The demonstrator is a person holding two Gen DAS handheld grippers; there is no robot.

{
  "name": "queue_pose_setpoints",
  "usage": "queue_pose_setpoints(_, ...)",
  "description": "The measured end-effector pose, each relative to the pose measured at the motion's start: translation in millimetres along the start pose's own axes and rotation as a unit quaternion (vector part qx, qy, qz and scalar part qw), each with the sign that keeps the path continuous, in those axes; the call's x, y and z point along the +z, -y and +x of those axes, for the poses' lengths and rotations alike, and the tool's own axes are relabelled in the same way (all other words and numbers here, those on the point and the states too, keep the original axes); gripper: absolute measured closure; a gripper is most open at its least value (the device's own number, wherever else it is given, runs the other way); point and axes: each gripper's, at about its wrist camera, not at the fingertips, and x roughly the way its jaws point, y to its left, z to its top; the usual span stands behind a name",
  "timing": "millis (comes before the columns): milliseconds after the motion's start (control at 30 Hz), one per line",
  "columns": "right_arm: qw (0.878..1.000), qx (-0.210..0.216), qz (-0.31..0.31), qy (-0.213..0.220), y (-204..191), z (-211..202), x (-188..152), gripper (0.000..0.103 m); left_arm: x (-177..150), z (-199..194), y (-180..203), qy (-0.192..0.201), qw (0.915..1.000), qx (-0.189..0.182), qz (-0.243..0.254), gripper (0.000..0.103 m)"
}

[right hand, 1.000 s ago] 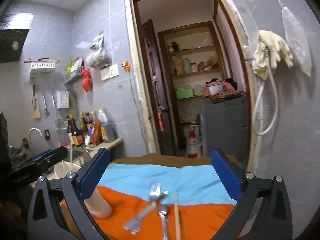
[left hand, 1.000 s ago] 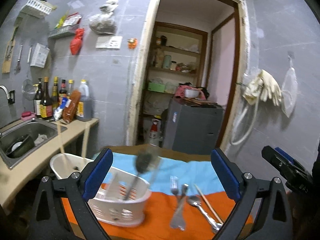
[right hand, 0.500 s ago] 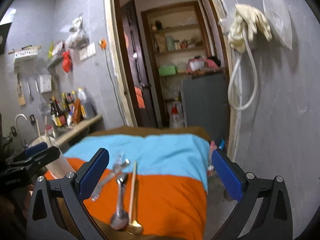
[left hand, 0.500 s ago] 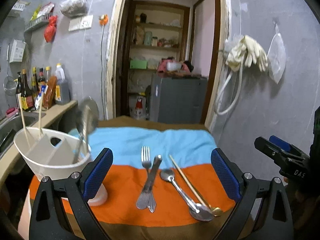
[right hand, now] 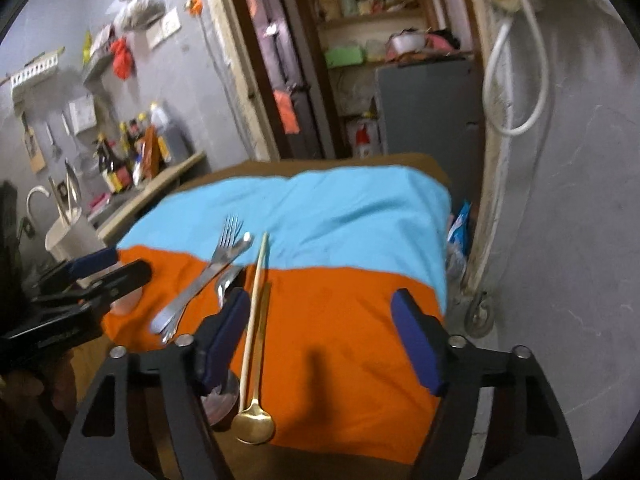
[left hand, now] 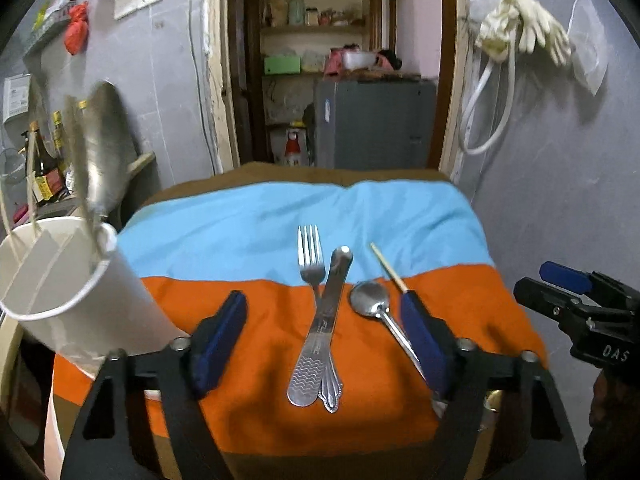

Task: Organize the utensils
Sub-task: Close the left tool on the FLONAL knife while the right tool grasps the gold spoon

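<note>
A fork [left hand: 311,264], a table knife [left hand: 322,332], a steel spoon [left hand: 370,300] and a gold spoon with a pale handle [left hand: 386,266] lie side by side on the orange and blue cloth [left hand: 280,220]. A white utensil holder [left hand: 60,280] stands at the left with chopsticks and a spatula in it. My left gripper [left hand: 326,336] is open and empty, low over the knife and fork. My right gripper [right hand: 320,340] is open and empty over the orange cloth, just right of the gold spoon [right hand: 254,426]. The fork [right hand: 228,244] and holder [right hand: 70,236] show there too.
A counter with bottles [left hand: 44,168] and a sink lies left of the table. A doorway with shelves and a grey cabinet [left hand: 372,120] is behind. A grey wall with a hose and gloves [left hand: 520,32] stands close on the right.
Both grippers have tilted down and moved nearer the table; the utensils now lie between and beside the fingers. Both pairs of fingers stand closer together than before, still open.
</note>
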Motion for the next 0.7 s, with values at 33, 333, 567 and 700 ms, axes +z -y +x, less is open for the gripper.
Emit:
queue_pose_setpoints(33,1.000,0.003,-0.002,-0.007,-1.5,3.6,-0.5,0.039,-0.4,6.0,0.4,-0.008,1.0000,0.002,0.003,0.041)
queue_pose_setpoints(333,0.996,0.015,-0.033,-0.079,-23.3,33.6,-16.7,0.062,-1.1,59.3,-1.6,-0.086,0.9960,0.007,0.020,0.068)
queue_pose_setpoints(567,0.992,-0.003,-0.055,-0.111,-28.7,45.6,-19.9,0.068,-5.0,73.9,-15.0,-0.114,0.9935,0.005,0.010,0.080)
queue_pose_setpoints(700,0.989,-0.018,-0.086,-0.118,-37.6,51.3,-20.7,0.068,-6.7,72.5,-16.2,-0.116,0.9932,-0.004,0.003,0.086)
